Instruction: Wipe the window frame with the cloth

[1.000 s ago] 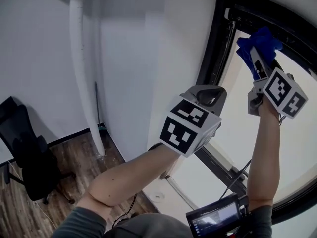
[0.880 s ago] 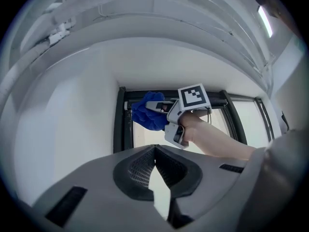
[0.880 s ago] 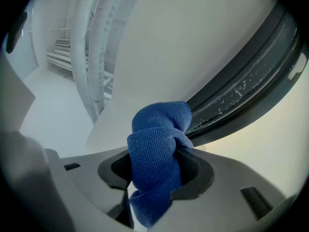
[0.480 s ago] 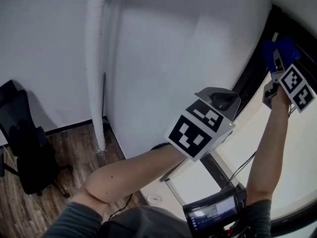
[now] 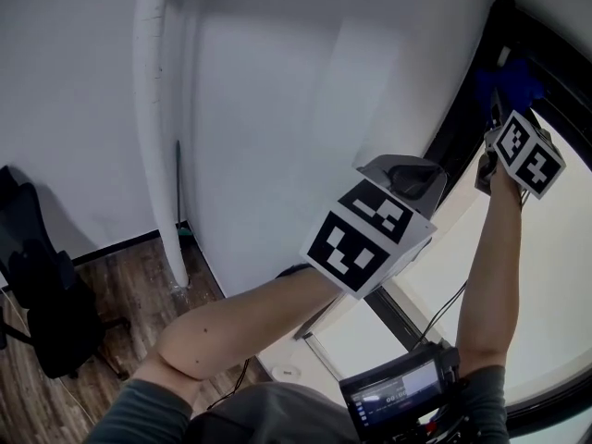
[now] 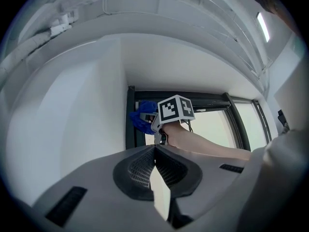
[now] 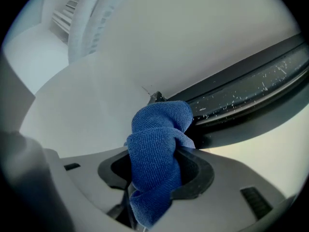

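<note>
A blue cloth (image 7: 159, 149) is bunched between the jaws of my right gripper (image 7: 157, 166), which is shut on it. Its top presses against the black window frame (image 7: 251, 81) near the upper corner by the white wall. In the head view the right gripper (image 5: 504, 100) is raised high at the right, with the cloth (image 5: 511, 80) on the frame (image 5: 458, 132). My left gripper (image 5: 407, 178) hovers lower, in front of the wall, shut and holding nothing. The left gripper view looks over its shut jaws (image 6: 154, 151) at the cloth (image 6: 141, 116) and frame (image 6: 130, 124).
A white vertical pipe (image 5: 153, 128) runs down the wall at the left. A black office chair (image 5: 42, 294) stands on the wood floor (image 5: 120, 294) at the lower left. A small screen device (image 5: 398, 396) and a cable (image 5: 444, 308) hang at the person's waist.
The head view has swung left, so the window now sits at the right edge. The right gripper keeps the cloth on the frame's upper corner. The left gripper has stayed shut.
</note>
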Motion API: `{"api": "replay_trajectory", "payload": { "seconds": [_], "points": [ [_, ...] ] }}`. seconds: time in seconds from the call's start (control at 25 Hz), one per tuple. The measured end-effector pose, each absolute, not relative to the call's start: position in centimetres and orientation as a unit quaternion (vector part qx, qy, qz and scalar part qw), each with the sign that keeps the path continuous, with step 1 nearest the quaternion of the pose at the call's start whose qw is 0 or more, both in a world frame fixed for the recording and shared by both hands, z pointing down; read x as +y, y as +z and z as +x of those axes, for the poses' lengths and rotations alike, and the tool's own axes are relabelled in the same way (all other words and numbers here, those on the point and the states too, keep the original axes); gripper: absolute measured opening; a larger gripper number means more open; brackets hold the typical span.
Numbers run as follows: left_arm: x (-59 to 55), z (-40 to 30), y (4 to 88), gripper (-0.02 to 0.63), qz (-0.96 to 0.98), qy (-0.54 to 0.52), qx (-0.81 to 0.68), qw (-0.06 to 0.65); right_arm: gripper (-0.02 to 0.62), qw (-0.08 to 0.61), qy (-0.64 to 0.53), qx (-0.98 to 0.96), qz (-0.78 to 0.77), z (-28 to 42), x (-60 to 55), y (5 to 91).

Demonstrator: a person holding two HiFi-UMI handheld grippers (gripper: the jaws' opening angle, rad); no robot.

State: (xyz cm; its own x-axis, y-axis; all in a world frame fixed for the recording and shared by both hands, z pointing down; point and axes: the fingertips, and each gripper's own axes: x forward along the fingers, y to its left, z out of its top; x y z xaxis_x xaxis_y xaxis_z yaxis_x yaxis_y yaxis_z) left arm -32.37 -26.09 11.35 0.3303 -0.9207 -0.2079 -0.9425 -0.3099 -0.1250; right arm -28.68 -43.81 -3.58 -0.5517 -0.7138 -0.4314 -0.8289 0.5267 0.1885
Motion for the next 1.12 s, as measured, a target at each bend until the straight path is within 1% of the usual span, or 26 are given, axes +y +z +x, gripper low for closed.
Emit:
{"api": "replay_trajectory", "payload": {
  "seconds": [0.2, 0.64, 0.88, 1.12],
  "points": [
    [-26.5, -31.7, 12.0, 0.008, -0.803, 0.048, 0.581, 0.119, 0.201, 0.132, 0.201, 0.861, -0.448, -29.5, -43.5, 0.2],
    [-26.9, -30.5, 18.2, 0.008, -0.806, 0.057, 0.584, 0.073, 0.201, 0.104, 0.178, 0.87, -0.448, -28.6, -43.8, 10.4],
    [-26.5, -29.9, 20.6, 0.006, -0.809, 0.047, 0.581, 0.077, 0.201, 0.09, 0.166, 0.872, -0.451, -28.6, -43.6, 15.8],
    [-26.6, -29.9, 23.2, 0.006, -0.809, 0.04, 0.583, 0.064, 0.201, 0.072, 0.149, 0.879, -0.447, -29.0, -43.7, 21.2]
  ]
}}
